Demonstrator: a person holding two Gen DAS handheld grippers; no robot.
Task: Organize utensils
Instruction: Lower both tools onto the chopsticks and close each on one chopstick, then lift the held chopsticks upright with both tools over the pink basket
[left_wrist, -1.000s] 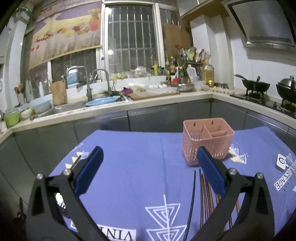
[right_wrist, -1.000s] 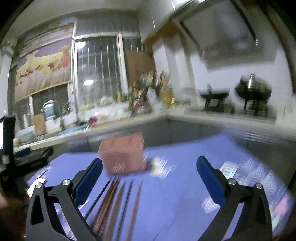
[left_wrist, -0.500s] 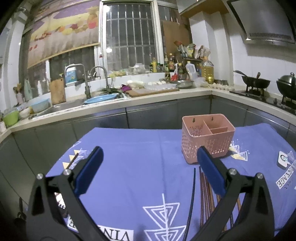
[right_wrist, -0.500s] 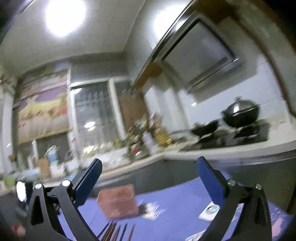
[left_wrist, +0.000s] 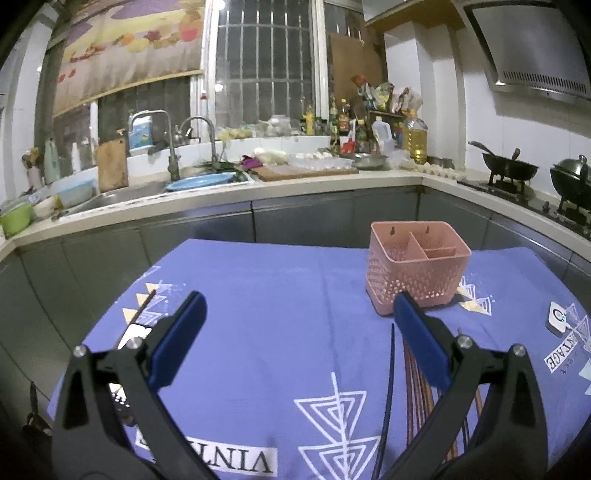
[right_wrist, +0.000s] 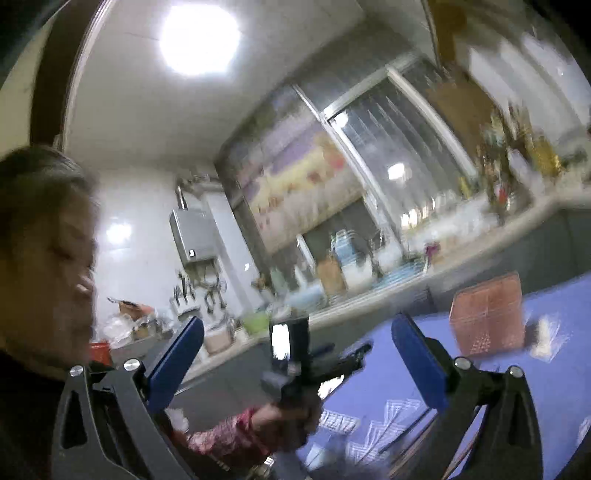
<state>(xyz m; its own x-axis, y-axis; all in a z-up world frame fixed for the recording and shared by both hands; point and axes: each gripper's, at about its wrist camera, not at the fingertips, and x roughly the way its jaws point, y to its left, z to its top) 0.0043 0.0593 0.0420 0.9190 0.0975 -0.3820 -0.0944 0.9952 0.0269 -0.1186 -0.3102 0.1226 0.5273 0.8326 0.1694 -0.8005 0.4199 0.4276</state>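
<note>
A pink perforated utensil basket (left_wrist: 417, 266) with three compartments stands upright on the purple tablecloth (left_wrist: 266, 302). Several brown chopsticks (left_wrist: 419, 391) and one black chopstick (left_wrist: 388, 380) lie in front of it, partly hidden by the right finger. My left gripper (left_wrist: 295, 314) is open and empty, above the cloth, left of the chopsticks. My right gripper (right_wrist: 295, 336) is open and empty, raised and tilted. Its blurred view shows the basket (right_wrist: 487, 314), the other hand-held gripper (right_wrist: 314, 365) and the person's face.
A single stick (left_wrist: 144, 306) and a white card (left_wrist: 135, 336) lie at the cloth's left edge. A small white tag (left_wrist: 559, 317) lies at the right. Beyond the table runs a kitchen counter with sink (left_wrist: 122, 192) and stove (left_wrist: 517, 181).
My right gripper swung upward and to the left, from facing the table to facing the ceiling, the person and the left gripper. My left gripper stayed nearly still.
</note>
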